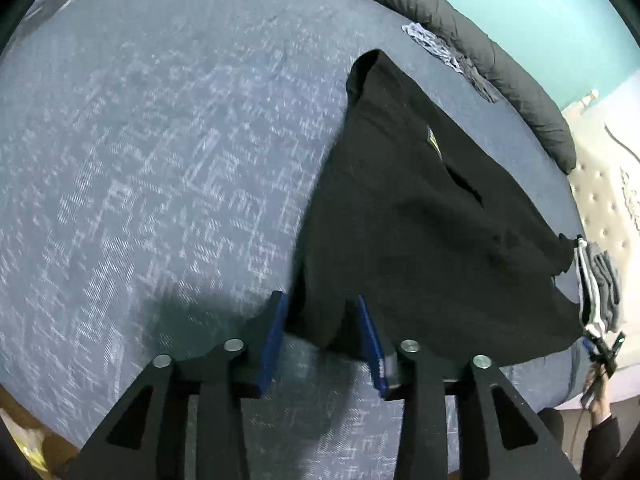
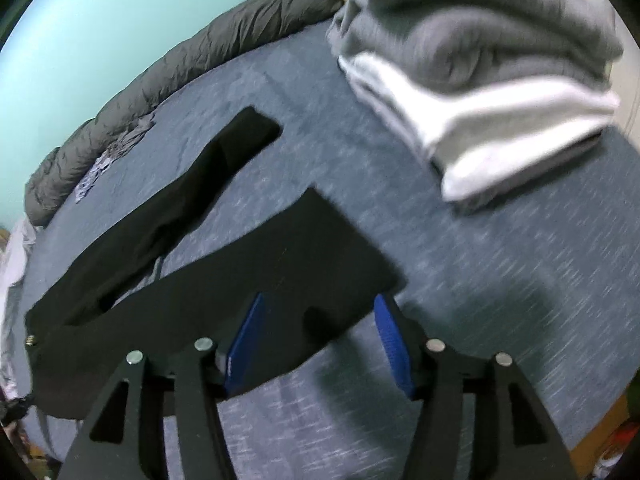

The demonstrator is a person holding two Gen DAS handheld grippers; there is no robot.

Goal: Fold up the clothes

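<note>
Trousers (image 2: 208, 280) lie lengthwise, legs pointing toward the quilt (image 2: 192, 60); both tools (image 1: 324, 340) (image 2: 320, 340) gape, unclamped.

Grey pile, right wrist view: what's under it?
The grey pile sits on folded white clothes, which rest on the blue bed cover. A thin dark edge shows below the white; anything else underneath is covered.

Laundry count on the bed

One pair of black trousers (image 2: 208, 280), one folded stack (image 2: 484, 92) with roughly two grey pieces on two white ones, one dark quilt (image 2: 192, 60), one crumpled blue-grey bit (image 1: 444, 50), two grippers.
</note>
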